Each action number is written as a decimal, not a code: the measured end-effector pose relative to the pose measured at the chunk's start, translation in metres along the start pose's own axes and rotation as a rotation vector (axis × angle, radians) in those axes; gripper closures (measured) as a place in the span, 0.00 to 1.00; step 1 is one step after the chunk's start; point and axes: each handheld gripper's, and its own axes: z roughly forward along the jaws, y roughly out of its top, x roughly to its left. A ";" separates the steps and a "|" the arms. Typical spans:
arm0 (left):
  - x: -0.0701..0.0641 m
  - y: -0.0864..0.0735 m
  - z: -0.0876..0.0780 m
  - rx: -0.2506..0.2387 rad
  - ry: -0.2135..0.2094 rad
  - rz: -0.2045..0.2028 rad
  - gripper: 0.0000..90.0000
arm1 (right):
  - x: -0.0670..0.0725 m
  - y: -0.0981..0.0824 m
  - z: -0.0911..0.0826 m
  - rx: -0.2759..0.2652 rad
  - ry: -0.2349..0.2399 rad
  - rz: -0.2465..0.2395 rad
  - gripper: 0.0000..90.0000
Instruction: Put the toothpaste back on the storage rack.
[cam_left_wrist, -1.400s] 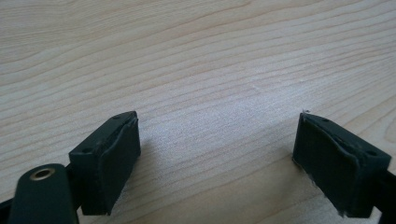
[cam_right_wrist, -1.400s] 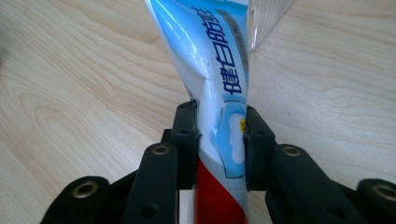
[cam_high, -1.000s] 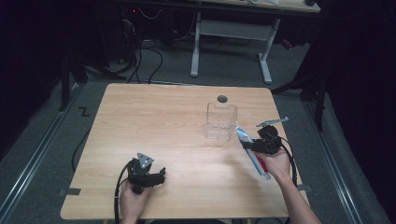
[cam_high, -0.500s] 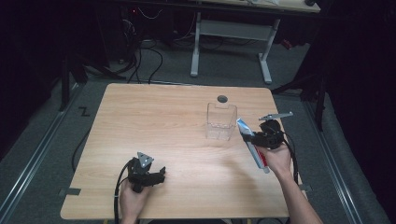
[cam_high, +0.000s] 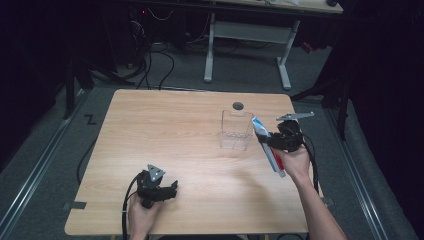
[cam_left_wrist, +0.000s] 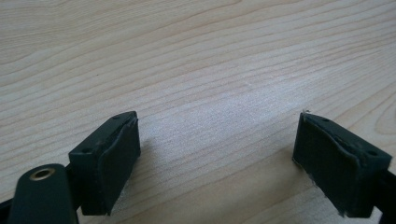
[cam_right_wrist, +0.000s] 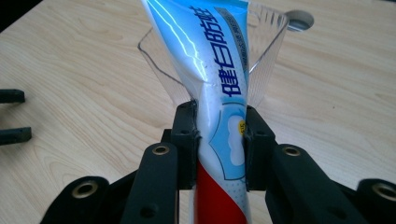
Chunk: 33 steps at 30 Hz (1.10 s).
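Observation:
A blue, white and red toothpaste tube (cam_high: 266, 145) (cam_right_wrist: 219, 84) is held up off the table, slanting with its flat end toward a clear plastic cup (cam_high: 236, 130) (cam_right_wrist: 264, 51). My right gripper (cam_high: 276, 141) (cam_right_wrist: 219, 140) is shut on the tube's middle, just right of the cup. The cup stands upright on the wooden table (cam_high: 175, 130) right of centre, with nothing seen in it. My left gripper (cam_high: 167, 190) (cam_left_wrist: 215, 154) rests low at the table's front left, jaws wide open over bare wood.
A round grommet hole (cam_high: 238, 106) (cam_right_wrist: 299, 18) sits in the table just behind the cup. Cables trail from both grippers. A white desk frame (cam_high: 250, 45) stands beyond the far edge. Dark floor surrounds the table.
The right gripper has carried the toothpaste tube up and slightly leftward, closer to the cup. The left gripper has stayed put.

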 end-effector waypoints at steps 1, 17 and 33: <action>0.000 0.000 0.000 0.001 0.000 0.000 0.17 | 0.000 0.002 -0.002 -0.005 -0.003 -0.002 0.80; -0.001 -0.001 -0.001 0.002 0.000 0.002 0.17 | -0.003 0.022 -0.015 -0.097 0.004 -0.005 0.79; -0.001 -0.001 -0.001 0.001 -0.004 0.008 0.17 | -0.017 0.027 -0.006 -0.192 0.000 0.064 0.79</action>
